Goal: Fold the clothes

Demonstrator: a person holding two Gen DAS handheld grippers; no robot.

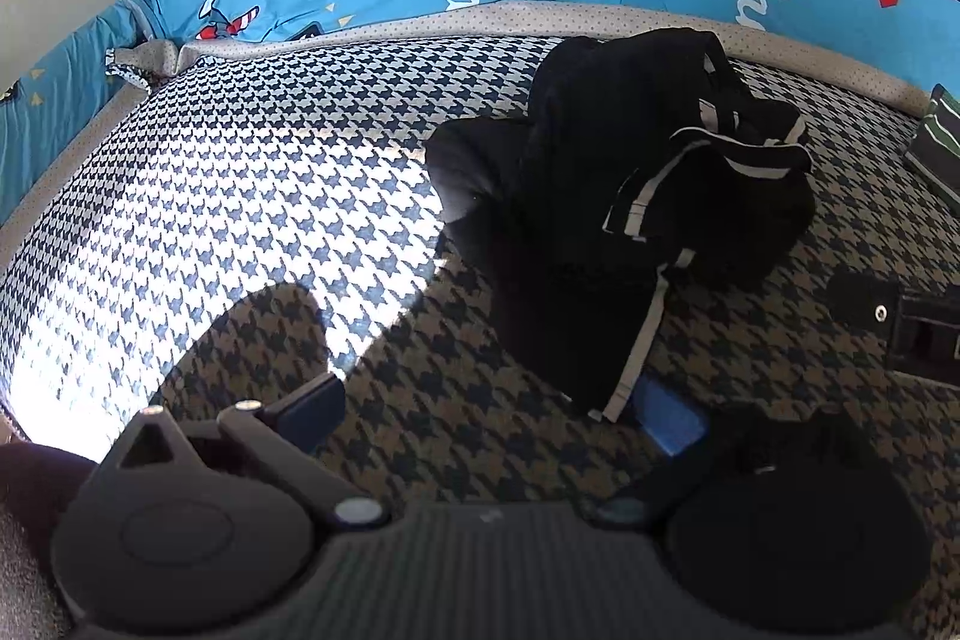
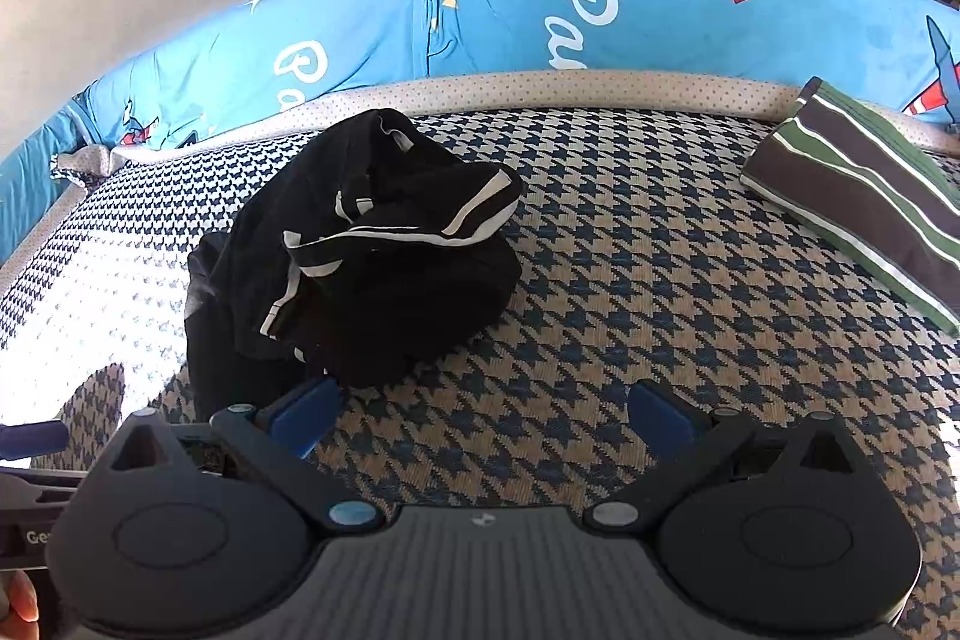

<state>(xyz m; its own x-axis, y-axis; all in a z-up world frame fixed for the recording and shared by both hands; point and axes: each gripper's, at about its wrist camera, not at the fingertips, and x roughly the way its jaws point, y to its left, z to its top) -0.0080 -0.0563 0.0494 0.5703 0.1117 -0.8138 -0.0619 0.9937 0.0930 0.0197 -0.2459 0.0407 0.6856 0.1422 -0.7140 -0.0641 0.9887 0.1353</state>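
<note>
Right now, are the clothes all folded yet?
Not yet. The striped green-and-brown piece already lies folded flat near the bed's edge. The black garment with white stripes is a crumpled heap on the houndstooth cover. The left gripper and right gripper are both open beside it, gripping nothing. Spreading and folding it is left.

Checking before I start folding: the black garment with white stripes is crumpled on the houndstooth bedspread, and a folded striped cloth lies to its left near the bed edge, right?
Not quite. In the right wrist view the folded striped cloth lies to the right of the black garment, not the left. The rest holds: the garment is crumpled on the houndstooth bedspread.
</note>
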